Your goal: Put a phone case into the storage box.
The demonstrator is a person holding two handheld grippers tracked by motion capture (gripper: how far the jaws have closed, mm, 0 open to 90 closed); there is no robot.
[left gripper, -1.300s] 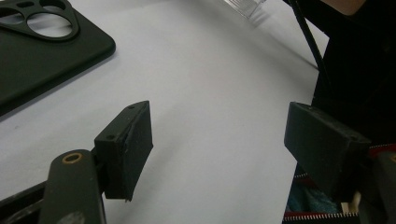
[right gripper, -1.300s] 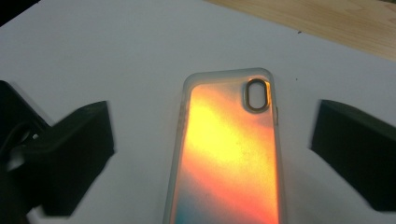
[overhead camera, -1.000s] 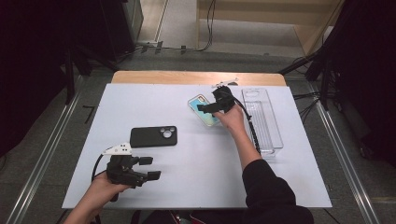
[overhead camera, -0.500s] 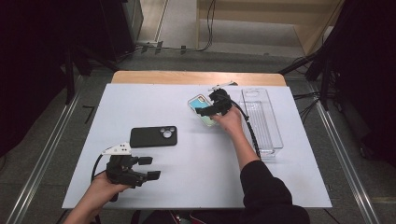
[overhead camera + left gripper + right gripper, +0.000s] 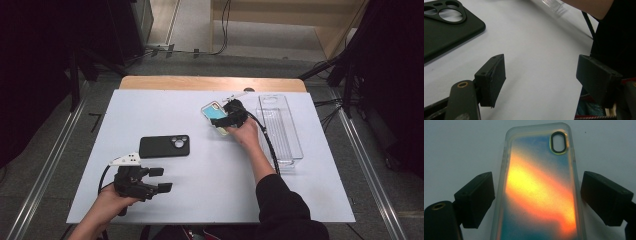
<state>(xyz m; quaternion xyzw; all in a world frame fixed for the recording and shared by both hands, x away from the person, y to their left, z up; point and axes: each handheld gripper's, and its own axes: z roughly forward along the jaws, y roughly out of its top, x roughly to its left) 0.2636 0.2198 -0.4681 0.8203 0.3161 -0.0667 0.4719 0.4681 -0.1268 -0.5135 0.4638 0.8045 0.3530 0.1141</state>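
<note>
An iridescent clear phone case point(image 5: 213, 114) point(image 5: 539, 190) lies back-up on the white table, right of centre at the far side. My right gripper point(image 5: 220, 122) point(image 5: 537, 180) straddles it. Its jaws have just been closing with the case between them, and narrow gaps still show beside the pads. A black phone case point(image 5: 164, 146) point(image 5: 441, 27) lies left of centre. My left gripper point(image 5: 161, 179) point(image 5: 541, 62) rests near the front left edge, open, with only bare table between its jaws.
A clear plastic tray point(image 5: 280, 130) point(image 5: 551, 3) lies lengthwise at the right side of the table point(image 5: 200, 200). The right forearm and its cable stretch across the table's right half. Metal rails run along both sides of the table.
The right gripper has shifted slightly down and left over the iridescent case. The left hand and both cases have not moved.
</note>
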